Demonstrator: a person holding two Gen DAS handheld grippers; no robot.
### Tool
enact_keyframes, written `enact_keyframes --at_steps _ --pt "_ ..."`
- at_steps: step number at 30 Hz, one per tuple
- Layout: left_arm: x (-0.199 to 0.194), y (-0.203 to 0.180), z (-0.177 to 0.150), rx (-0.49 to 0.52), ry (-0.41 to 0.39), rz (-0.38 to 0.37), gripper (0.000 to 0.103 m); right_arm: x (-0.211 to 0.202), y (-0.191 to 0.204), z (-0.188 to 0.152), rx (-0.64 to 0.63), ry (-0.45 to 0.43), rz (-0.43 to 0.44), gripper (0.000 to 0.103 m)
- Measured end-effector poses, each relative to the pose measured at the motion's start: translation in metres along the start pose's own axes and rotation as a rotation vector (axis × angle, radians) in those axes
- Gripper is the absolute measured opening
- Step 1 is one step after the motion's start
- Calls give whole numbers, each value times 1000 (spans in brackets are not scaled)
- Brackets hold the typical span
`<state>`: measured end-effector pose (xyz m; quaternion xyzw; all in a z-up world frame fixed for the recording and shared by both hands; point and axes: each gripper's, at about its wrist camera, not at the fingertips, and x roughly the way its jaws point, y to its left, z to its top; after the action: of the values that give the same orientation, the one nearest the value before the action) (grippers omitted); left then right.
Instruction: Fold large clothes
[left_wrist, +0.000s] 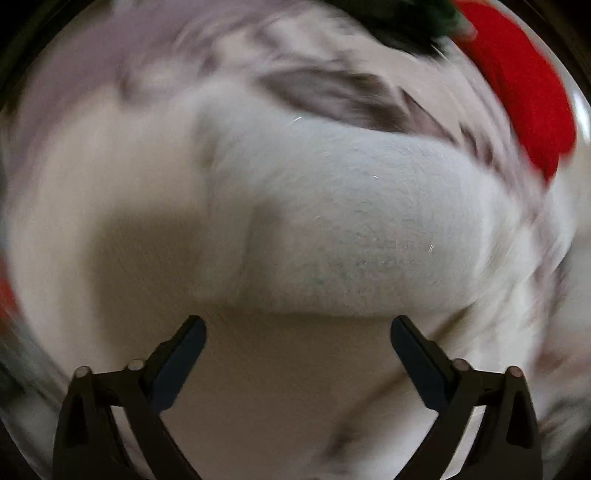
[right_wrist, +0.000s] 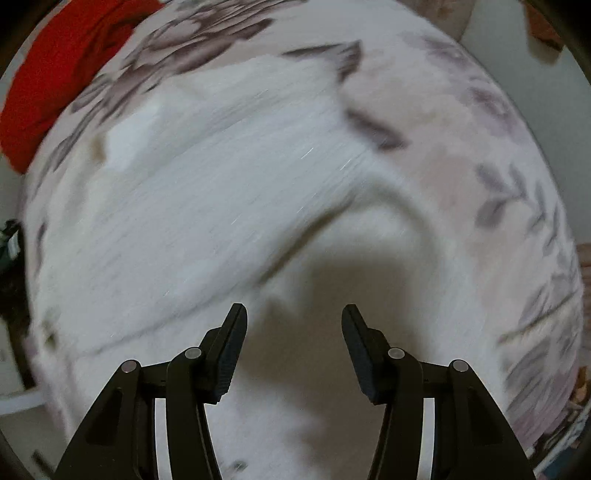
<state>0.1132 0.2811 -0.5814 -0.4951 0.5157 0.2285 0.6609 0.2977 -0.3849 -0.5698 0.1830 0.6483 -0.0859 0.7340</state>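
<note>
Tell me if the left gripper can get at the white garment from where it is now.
Probably yes. The left gripper is open and empty, pointing down at the white garment on the floral bedspread, with nothing between them.

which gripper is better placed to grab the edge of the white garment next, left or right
Left, probably. The left gripper has its wide-open jaws right below the white garment's near edge. The right gripper, empty too, hangs over shadowed fabric with the garment's edge farther up. Blur limits certainty.
</note>
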Motion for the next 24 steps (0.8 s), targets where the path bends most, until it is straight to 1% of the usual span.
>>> enact_keyframes --at_steps 1,2,3,4,6,7,8,9,11,12,14,15,17,18,21,22,24 --pt "6 14 2 -102 13 -87 91 -3 6 -13 -7 18 27 56" --pt "11 22 4 -169 9 -140 91 -3 13 -21 -21 29 43 56" --pt "16 31 7 -235 -21 -202 91 -5 26 -32 -42 33 52 56" --pt "19 37 10 -274 -58 -226 91 -4 36 -40 -59 34 59 56" --pt "26 44 17 -350 -105 -242 89 -2 68 -58 -126 22 95 56" --pt "26 45 20 -387 -138 -252 87 3 80 -56 -156 12 104 56" --pt "24 46 23 -411 -165 -263 84 5 92 -63 -194 6 110 56" --pt "20 44 28 -428 -207 -271 77 7 104 -70 -211 9 116 56" --pt "11 44 41 -422 -280 -286 26 13 114 -70 -225 20 126 56" --pt "7 43 53 -407 -303 -328 21 14 121 -73 -231 26 134 56" --pt "1 42 70 -382 -313 -349 18 15 136 -80 -237 30 152 56" --pt "-2 39 80 -352 -326 -358 18 14 142 -84 -243 31 160 56" --pt "-7 33 94 -291 -333 -351 16 20 164 -83 -249 32 163 56" --pt "-9 32 101 -266 -337 -354 15 20 167 -86 -251 33 167 56" --pt "-20 34 121 -249 -366 -350 15 33 189 -79 -240 37 173 56" --pt "-26 33 129 -250 -380 -353 14 32 190 -79 -234 34 175 56" --pt "-36 21 140 -222 -410 -363 14 33 198 -72 -230 19 164 56"
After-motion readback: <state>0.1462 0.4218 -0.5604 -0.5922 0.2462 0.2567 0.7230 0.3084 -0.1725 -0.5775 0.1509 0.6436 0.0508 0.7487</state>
